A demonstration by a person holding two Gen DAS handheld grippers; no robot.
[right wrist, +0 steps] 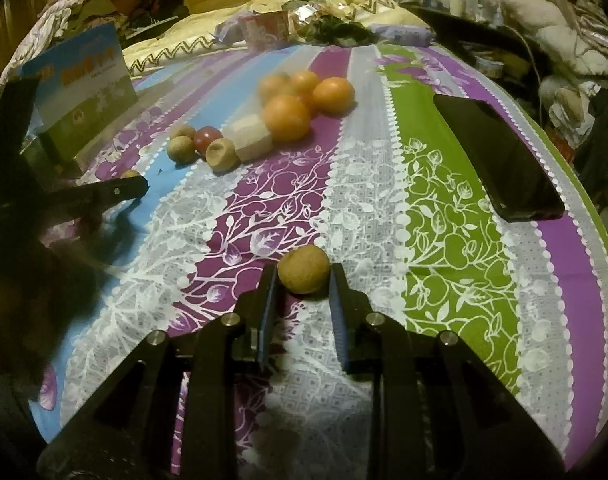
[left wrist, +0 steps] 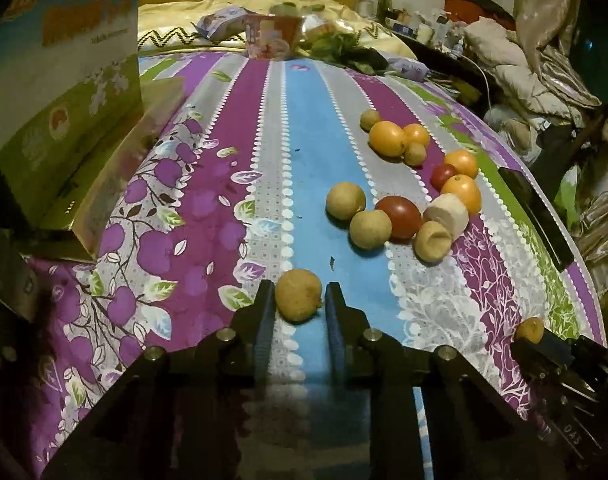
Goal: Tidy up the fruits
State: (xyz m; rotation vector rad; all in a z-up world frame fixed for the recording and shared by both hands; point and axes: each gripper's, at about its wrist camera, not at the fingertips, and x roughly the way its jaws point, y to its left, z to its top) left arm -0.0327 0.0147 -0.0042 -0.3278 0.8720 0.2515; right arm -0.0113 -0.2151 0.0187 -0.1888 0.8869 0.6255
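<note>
Jaws of the left gripper (left wrist: 298,294) pinched a small round tan longan (left wrist: 298,295) right at their tips, both black fingers touching its sides, above the blue stripe of the purple, blue and green fruit-patterned bedspread (left wrist: 208,184). To the far left of that view stood an open blue-and-green printed cardboard box (left wrist: 60,92), well apart from the held fruit.

Right of the jaws and farther out lay the loose pile of fruit: two more round tan longans (left wrist: 345,201), touching each other, a dark red tomato-like fruit (left wrist: 399,217) beside them, an opened tan longan shell (left wrist: 432,241), a pale cut cylindrical chunk (left wrist: 447,216), and several small orange citrus fruits (left wrist: 387,138) toward the far end. A black flat phone (left wrist: 535,216) lay on the green stripe at the right edge of the bed.

Seen in the right wrist view, the right gripper (right wrist: 304,276) likewise pinched a second round brownish longan (right wrist: 304,270) between its fingertips, over the purple and white stripes, well apart from the pile at upper left. That same gripper showed in the lower right corner of the left wrist view with its fruit (left wrist: 529,330) at its tips. The phone lay to its right.
</note>
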